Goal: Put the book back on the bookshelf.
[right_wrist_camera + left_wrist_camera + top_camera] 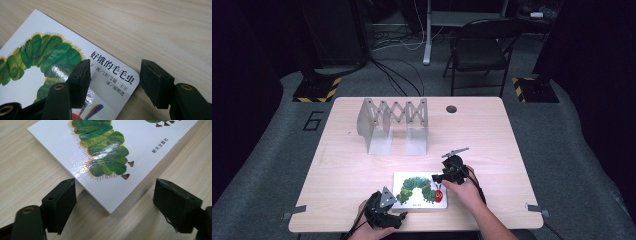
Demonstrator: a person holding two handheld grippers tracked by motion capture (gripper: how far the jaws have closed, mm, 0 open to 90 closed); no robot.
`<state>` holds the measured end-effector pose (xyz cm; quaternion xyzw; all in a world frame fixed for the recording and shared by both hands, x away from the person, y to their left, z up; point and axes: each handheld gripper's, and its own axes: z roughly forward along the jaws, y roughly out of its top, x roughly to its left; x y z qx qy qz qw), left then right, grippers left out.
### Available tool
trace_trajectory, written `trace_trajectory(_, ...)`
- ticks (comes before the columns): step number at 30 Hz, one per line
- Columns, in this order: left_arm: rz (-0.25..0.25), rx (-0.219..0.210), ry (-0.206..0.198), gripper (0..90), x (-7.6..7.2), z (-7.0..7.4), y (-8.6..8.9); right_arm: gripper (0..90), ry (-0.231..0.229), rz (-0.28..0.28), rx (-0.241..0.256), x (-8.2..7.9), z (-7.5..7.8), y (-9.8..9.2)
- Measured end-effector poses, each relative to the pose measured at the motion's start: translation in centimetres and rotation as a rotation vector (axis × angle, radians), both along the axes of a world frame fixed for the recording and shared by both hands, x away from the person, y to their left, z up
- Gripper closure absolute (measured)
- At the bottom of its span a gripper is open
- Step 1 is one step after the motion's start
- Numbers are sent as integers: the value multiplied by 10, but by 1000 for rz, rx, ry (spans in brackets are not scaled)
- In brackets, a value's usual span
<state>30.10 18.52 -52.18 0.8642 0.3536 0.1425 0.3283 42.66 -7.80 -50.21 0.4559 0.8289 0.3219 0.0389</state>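
On the pale wooden desk [342, 165], going left to right, the left hand-held gripper [384, 210] sits at about 7 o'clock near the front edge, held in the person's left hand [372, 232], its grey three-cornered plate on top. Its jaws stand wide apart. In the left gripper view [115, 202] they straddle the near corner of a picture book [100, 157], one jaw on each side of the corner, both close to the book's edges but not pressing on them.

The picture book [419, 191] lies flat, cover up, at about 6 o'clock on the desk, just beside both grippers. Its white cover bears a green caterpillar with a red head. Chinese title lettering shows in the right gripper view [62, 57].

At about 12 o'clock, well apart from the book, a metal expandable book rack [393, 122] stands upright with its scissor lattice stretched between two plates.

The right hand-held gripper [451, 170], held in the right hand [467, 192], is at about 5 o'clock, at the book's far right corner. Its jaws are also spread, gripping nothing. In the right gripper view [113, 77] one jaw hangs over the cover beside the title and the other over bare desk past the rounded corner.

Beyond the desk, at about 1 o'clock, a folding chair [479, 50] stands on the grey floor.
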Motion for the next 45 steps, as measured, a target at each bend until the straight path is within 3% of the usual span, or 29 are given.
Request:
trace_trajectory(4, 4, -8, -4, 158, 0, -1, -1, 418, -7, -2, 8, 0, 1, -1)
trace_trajectory(8, 18, -12, -5, 157, -1, -1, -2, 427, 15, -36, 31, 0, 3, -2)
trace_trajectory(14, 25, -12, -5, 157, -1, -1, -3, 436, 32, -43, 53, 1, 5, -5)
trace_trajectory(21, 28, -14, -5, 156, -1, -1, -3, 435, 22, -43, 68, 0, 8, -6)
trace_trajectory(23, 31, -14, -5, 156, -1, -1, -3, 435, 41, -61, 74, -2, 11, -6)
trace_trajectory(27, 30, -10, -5, 154, -1, -1, -3, 435, 13, -47, 81, -1, 13, -7)
trace_trajectory(31, 39, -2, -5, 152, -1, -1, -3, 435, 29, -65, 89, -3, 16, -6)
trace_trajectory(33, 46, -5, -2, 151, 0, -1, -4, 435, 4, -47, 88, -3, 17, -8)
trace_trajectory(45, 70, 0, -6, 143, 3, -1, -6, 436, -16, -38, 93, -5, 26, -7)
